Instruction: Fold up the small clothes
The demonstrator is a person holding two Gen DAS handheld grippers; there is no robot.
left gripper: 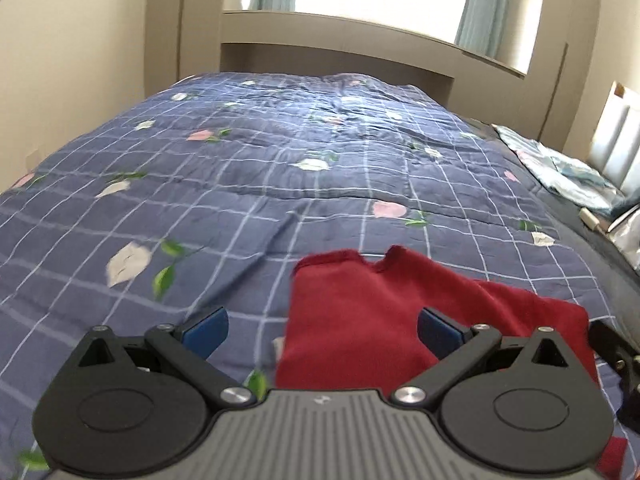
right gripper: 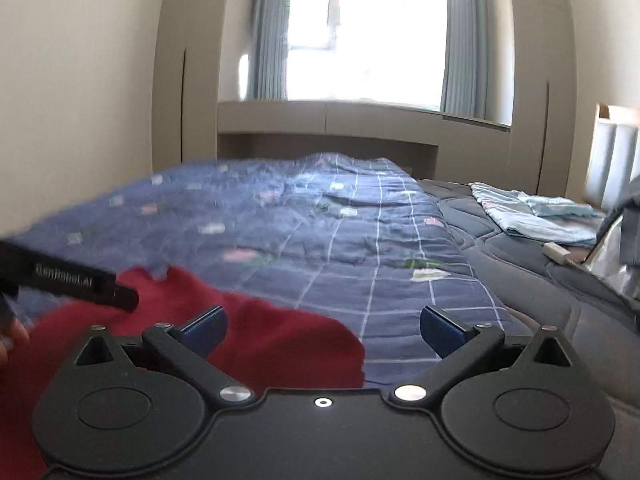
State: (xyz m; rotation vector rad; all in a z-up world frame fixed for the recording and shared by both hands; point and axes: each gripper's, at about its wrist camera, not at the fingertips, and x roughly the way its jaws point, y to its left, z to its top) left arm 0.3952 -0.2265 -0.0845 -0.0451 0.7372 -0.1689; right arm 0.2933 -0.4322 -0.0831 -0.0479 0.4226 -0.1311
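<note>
A small dark red garment (left gripper: 360, 312) lies folded on the blue checked quilt (left gripper: 280, 168), close in front of me. My left gripper (left gripper: 322, 330) is open, its blue pads held just above the garment's near left part, holding nothing. In the right wrist view the red garment (right gripper: 272, 340) lies low at the left. My right gripper (right gripper: 322, 330) is open and empty above the garment's right edge. The left gripper's black body (right gripper: 72, 280) shows at the far left of that view.
The quilt (right gripper: 320, 232) covers most of the bed. A light blue folded cloth (right gripper: 536, 216) and a white charger (right gripper: 556, 252) lie on the dark mattress (right gripper: 560, 320) at the right. A padded headboard (right gripper: 612, 160), cabinets and a window stand behind.
</note>
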